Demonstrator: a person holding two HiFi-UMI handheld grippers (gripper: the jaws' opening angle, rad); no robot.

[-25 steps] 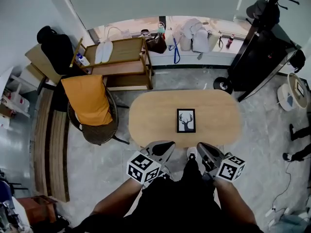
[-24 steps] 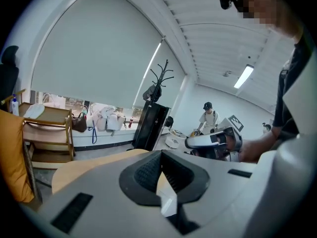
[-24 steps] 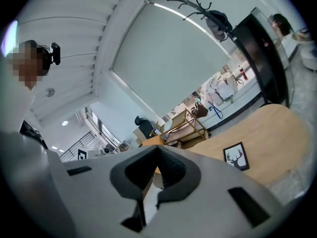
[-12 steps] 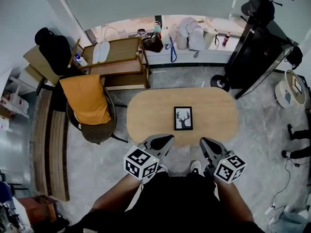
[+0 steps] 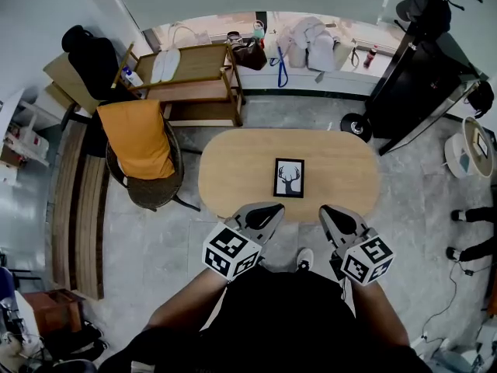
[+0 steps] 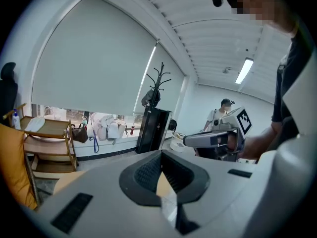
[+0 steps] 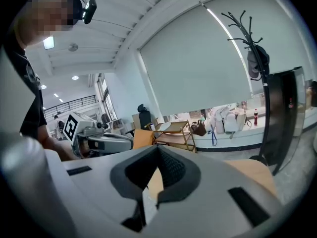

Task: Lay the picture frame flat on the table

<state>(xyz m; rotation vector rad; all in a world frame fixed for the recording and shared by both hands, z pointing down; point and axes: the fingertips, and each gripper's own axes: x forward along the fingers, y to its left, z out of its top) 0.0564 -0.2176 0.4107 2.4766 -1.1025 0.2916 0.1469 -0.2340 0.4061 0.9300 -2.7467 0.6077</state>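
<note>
The picture frame (image 5: 289,178), black-edged with a deer silhouette, lies flat on the oval wooden table (image 5: 233,177), slightly right of the middle. My left gripper (image 5: 272,210) and right gripper (image 5: 329,211) hover side by side at the table's near edge, just short of the frame. Both are shut with nothing between their jaws. In the left gripper view the shut left gripper (image 6: 161,176) fills the foreground and the right gripper (image 6: 210,140) shows beyond it. In the right gripper view, past the right gripper (image 7: 154,176), the left gripper (image 7: 101,143) is in sight.
A wicker chair with an orange cloth (image 5: 141,142) stands at the table's left end. A wooden shelf unit (image 5: 190,92) is behind it. A black cabinet with a coat rack (image 5: 415,72) stands at the back right. Bags (image 5: 311,49) line the window sill. A person's feet (image 5: 468,214) show far right.
The view has shifted a little. Both grippers stay shut near the table's front edge, slightly farther apart. The frame has not moved.
</note>
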